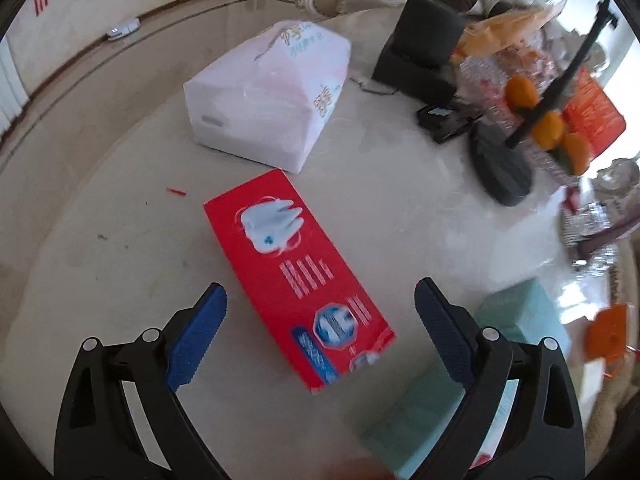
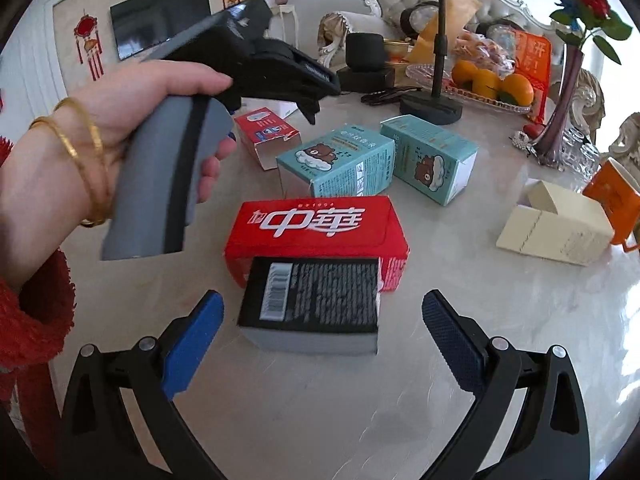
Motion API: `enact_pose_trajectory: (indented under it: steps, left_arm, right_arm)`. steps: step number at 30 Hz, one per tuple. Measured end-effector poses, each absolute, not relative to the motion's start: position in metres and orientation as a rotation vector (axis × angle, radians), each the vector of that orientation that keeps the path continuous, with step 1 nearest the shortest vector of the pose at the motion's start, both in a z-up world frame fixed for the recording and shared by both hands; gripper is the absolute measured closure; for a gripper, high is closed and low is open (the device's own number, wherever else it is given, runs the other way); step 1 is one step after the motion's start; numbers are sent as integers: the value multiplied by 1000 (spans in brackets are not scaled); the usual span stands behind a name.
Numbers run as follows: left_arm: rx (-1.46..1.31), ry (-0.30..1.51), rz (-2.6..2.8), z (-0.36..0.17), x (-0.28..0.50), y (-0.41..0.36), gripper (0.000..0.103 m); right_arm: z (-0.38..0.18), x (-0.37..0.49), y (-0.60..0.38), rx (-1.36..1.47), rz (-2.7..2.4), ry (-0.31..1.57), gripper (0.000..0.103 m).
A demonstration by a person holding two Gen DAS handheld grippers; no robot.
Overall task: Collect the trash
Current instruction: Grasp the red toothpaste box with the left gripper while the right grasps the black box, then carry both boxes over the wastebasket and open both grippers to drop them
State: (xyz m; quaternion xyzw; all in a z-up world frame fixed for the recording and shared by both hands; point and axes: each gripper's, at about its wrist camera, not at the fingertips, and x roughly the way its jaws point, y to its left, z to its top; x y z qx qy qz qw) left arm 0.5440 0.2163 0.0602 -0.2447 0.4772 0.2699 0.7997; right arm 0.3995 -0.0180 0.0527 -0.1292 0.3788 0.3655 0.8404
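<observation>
Red cardboard is filling the middle of my left wrist view: a toothpaste box [image 1: 296, 276] is lying flat on the marble tabletop [image 1: 120, 264], its long axis running diagonally from upper left toward lower right, its near end sitting between the tips of the left gripper [image 1: 320, 316], whose jaws are standing released and empty. That box looks like my nearest piece of trash, and I am judging that the wrist needs turning so the jaws straddle its narrow width. A white tissue pack [image 1: 268, 92] is lying just beyond its far end, and a teal box [image 1: 460, 380] is crowding the right jaw, which could get nudged. On the other side, the right gripper [image 2: 322, 320] is hovering with jaws released too, facing a bigger red carton [image 2: 316, 228] with a black box [image 2: 312, 304] poking from its open end, two teal cartons [image 2: 336, 160] behind it.
</observation>
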Motion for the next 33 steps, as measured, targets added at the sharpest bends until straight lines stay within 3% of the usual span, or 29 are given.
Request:
enact_pose_trajectory:
  steps: [8, 9, 10, 11, 12, 13, 25, 33]
  left_arm:
    - [-445, 1041, 574, 44, 556, 220, 11]
    - [-431, 1032, 570, 44, 556, 220, 17]
    - [-412, 1020, 574, 45, 554, 220, 30]
    - [-395, 1011, 574, 46, 553, 220, 37]
    - [-389, 1002, 549, 48, 551, 221, 47]
    - [-385, 1005, 525, 49, 550, 222, 49]
    - [-300, 955, 377, 79, 498, 219, 50]
    - [-149, 819, 246, 128, 383, 189, 50]
  right_arm:
    - [45, 410, -11, -273, 785, 849, 9]
    - [44, 411, -11, -278, 781, 855, 15]
    - [43, 412, -10, -282, 779, 866, 23]
    - [41, 414, -10, -268, 796, 895, 41]
    - [42, 413, -13, -254, 797, 896, 41]
    - [43, 411, -16, -243, 790, 899, 41]
    - [60, 371, -45, -141, 753, 884, 41]
    - [82, 298, -89, 5, 765, 811, 41]
